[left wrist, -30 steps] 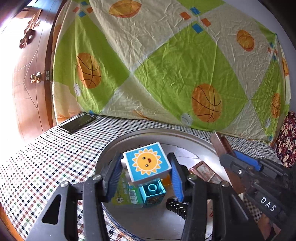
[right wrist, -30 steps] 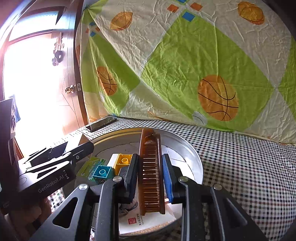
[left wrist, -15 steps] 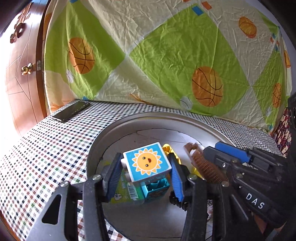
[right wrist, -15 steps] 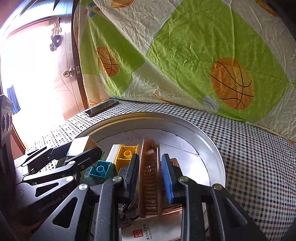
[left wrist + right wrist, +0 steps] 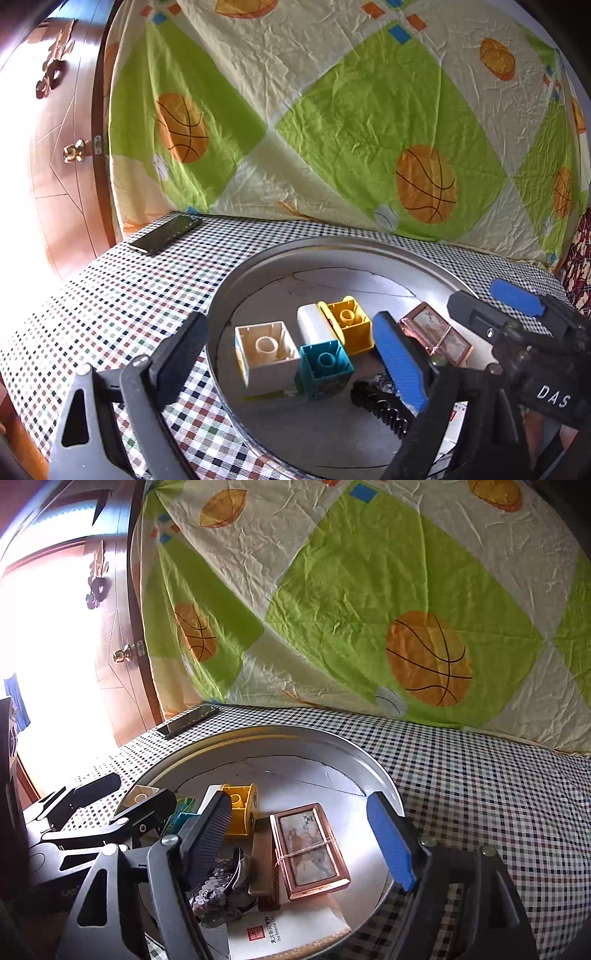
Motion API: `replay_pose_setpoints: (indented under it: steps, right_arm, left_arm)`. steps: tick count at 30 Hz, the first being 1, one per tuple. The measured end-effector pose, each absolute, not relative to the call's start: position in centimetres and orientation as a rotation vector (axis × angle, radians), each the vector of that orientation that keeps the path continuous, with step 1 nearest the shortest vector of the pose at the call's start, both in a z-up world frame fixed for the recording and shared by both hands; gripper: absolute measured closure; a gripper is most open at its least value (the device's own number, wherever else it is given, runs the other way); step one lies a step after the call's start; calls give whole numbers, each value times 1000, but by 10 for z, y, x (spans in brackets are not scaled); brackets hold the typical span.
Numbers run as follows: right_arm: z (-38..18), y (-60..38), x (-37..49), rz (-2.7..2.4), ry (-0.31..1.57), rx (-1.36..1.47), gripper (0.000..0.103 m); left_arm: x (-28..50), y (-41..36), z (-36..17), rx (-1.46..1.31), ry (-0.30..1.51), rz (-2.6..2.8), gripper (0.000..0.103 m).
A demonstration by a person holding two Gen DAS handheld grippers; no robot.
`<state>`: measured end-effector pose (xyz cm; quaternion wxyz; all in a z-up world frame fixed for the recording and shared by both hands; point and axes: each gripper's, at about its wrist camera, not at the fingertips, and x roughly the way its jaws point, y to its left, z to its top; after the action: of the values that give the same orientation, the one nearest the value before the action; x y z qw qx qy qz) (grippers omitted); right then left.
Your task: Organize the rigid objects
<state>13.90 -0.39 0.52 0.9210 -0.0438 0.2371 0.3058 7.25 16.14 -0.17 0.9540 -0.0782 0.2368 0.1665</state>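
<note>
A round metal tray [image 5: 332,243] on the checked tablecloth holds the objects. My left gripper [image 5: 290,319] hangs over the tray's left side, its jaws opening wide. The white toy block [image 5: 266,354] lies free below them, hollow side up, beside a teal block [image 5: 325,365] and a yellow block [image 5: 347,328]. My right gripper [image 5: 299,799] is over the tray [image 5: 277,731] too, jaws opening. The brown comb [image 5: 262,860] lies loose beneath it, against a copper-framed box [image 5: 310,849]. Neither gripper touches anything.
A black hair clip [image 5: 380,406], a sequinned piece [image 5: 221,886] and a white printed card [image 5: 288,930] also lie in the tray. A phone [image 5: 166,234] rests at the table's far left corner. A basketball-print sheet hangs behind; a wooden door stands left.
Both grippers have opened. The white block with the sun face left the left jaws and landed hollow side up in the tray. The comb left the right jaws and lies beside the copper box.
</note>
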Motion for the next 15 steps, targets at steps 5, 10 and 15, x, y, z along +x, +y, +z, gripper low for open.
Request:
replay_pose_setpoints:
  steps: [5, 10, 15]
  right_arm:
    - [13, -8, 129, 618, 457, -94, 22]
    - [19, -10, 122, 619, 440, -98, 21]
    - [26, -12, 117, 623, 428, -92, 19]
  left_arm:
    - [65, 159, 6, -133, 464, 348, 5]
    - [58, 158, 13, -124, 457, 368, 1]
    - [51, 159, 20, -124, 459, 365, 1]
